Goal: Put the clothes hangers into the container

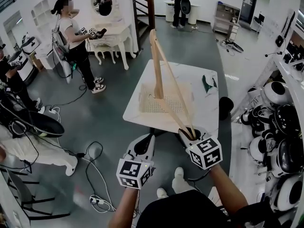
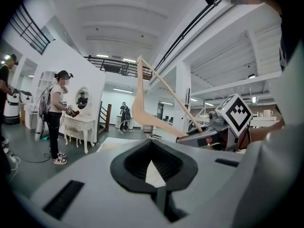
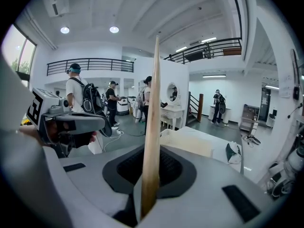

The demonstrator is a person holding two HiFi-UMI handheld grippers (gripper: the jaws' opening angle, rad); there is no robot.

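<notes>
Hanger up in the air, basket right below

The right gripper (image 1: 190, 133) has its fingers pinching one end of the wooden hanger (image 1: 156, 70), high over the basket (image 1: 145, 103) on the worktop (image 1: 204, 113). The left gripper (image 1: 145, 142) is empty, fingers pressed together. Held by the tip, the hanger could swing, clip the rim and land outside.

Hanger end and container partly out of sight

The wooden hanger (image 1: 164, 75) is losing its lower corner between the right gripper's (image 1: 190, 133) fingers (image 3: 190, 194), and its bars are covering part of the cream container (image 1: 147, 103). A dark green thing (image 1: 208, 83) on the table (image 1: 137, 115) is showing too small to identify.
</notes>
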